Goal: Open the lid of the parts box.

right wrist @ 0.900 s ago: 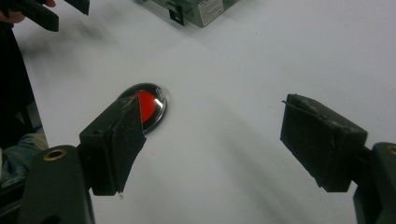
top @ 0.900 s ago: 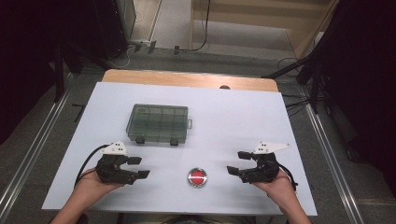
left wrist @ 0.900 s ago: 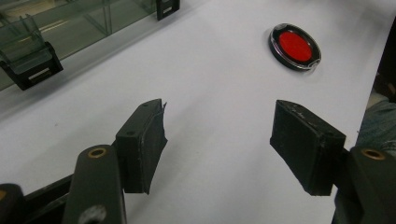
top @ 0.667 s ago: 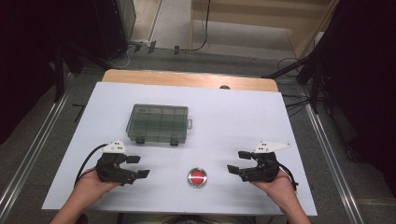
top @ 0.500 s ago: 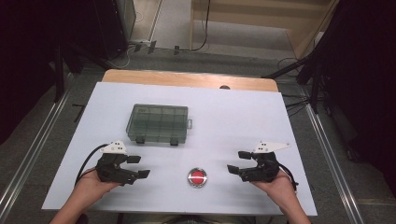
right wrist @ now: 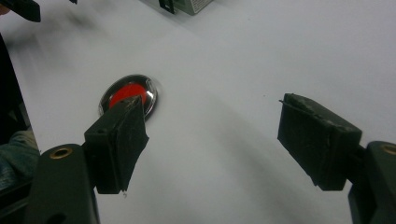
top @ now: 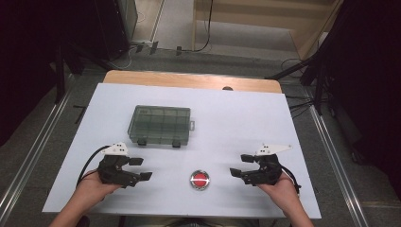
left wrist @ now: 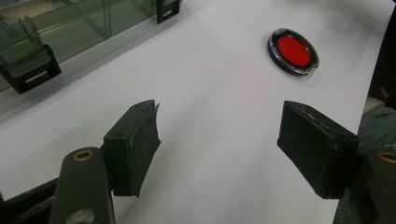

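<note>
I have both grippers low at the near edge of the white table [top: 283, 123], each with its jaws spread wide and nothing between them. The left gripper [top: 139, 169] sits at the near left, the right gripper [top: 242, 165] at the near right, both pointing inward at the red button [top: 200, 179] that lies flat on the table between them, apart from both.

From the right gripper view the red button [right wrist: 129, 95] sits just past my left-hand pad, so if I swing in carelessly I judge that pad could clip the chrome rim and skid it sideways instead of coming down on it. It looks thin and flat, so pinching it from the sides would likely slip; I expect the pads to scrape the tabletop first.

In the left gripper view the red button [left wrist: 293, 50] lies ahead and to the right, so bringing both grippers in together risks knocking them into each other.

Farther out, the green compartment box [top: 161, 124] lies with its black latches facing me; a wide swing from my left side could nudge it
</note>
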Available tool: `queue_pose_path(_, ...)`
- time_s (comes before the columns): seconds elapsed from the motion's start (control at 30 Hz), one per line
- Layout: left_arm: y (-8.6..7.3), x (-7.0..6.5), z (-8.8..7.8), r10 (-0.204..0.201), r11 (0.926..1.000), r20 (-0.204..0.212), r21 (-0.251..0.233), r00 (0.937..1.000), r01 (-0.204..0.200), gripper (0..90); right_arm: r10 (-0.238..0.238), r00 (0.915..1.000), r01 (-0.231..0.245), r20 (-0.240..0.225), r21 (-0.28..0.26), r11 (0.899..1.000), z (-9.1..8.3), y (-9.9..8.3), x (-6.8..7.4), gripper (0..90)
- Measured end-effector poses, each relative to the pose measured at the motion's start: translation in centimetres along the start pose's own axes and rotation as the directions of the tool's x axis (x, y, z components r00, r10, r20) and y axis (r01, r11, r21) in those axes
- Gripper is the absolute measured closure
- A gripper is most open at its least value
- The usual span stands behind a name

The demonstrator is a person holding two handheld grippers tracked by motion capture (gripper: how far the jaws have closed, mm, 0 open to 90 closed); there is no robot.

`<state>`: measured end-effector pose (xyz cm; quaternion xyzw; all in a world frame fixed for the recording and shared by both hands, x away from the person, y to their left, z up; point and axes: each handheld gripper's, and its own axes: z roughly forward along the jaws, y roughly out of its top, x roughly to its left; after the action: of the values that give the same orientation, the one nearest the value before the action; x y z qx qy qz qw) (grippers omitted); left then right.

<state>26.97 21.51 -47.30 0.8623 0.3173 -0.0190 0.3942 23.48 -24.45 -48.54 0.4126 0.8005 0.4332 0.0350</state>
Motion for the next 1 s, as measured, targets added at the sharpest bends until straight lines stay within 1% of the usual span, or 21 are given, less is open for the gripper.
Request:
queue_pose_path(0.1, -0.01, 0.0, -0.02, 0.007, 1.0, -0.003, 0.0, 1.0, -0.007, 28.3, -0.001, 1.0, 0.001, 0.0, 0.001, 1.0, 0.0, 0.0, 0.0, 24.9)
queue_pose_path(0.53, 0.01, -0.01, -0.02, 0.006, 1.0, -0.005, -0.002, 1.0, -0.006, 28.3, -0.002, 1.0, 0.002, -0.005, 0.0, 1.0, -0.01, -0.05, -0.06, 25.0)
queue_pose_path(0.77, -0.01, -0.03, -0.04, -0.001, 0.9999, -0.007, -0.011, 1.0, 0.001, 28.3, 0.007, 0.9999, -0.007, -0.009, 0.007, 1.0, 0.07, -0.09, -0.1, 24.9)
queue_pose_path(0.87, -0.01, 0.01, -0.05, -0.003, 0.9999, -0.005, -0.011, 1.0, 0.003, 28.3, 0.01, 0.9999, -0.01, -0.009, 0.002, 1.0, 0.09, -0.03, -0.16, 24.9)
queue_pose_path(1.0, -0.01, 0.03, -0.1, -0.007, 0.9998, -0.007, -0.017, 0.9999, 0.007, 28.3, -0.001, 0.9999, 0.001, -0.01, 0.003, 1.0, 0.29, 0.16, -0.12, 25.0)
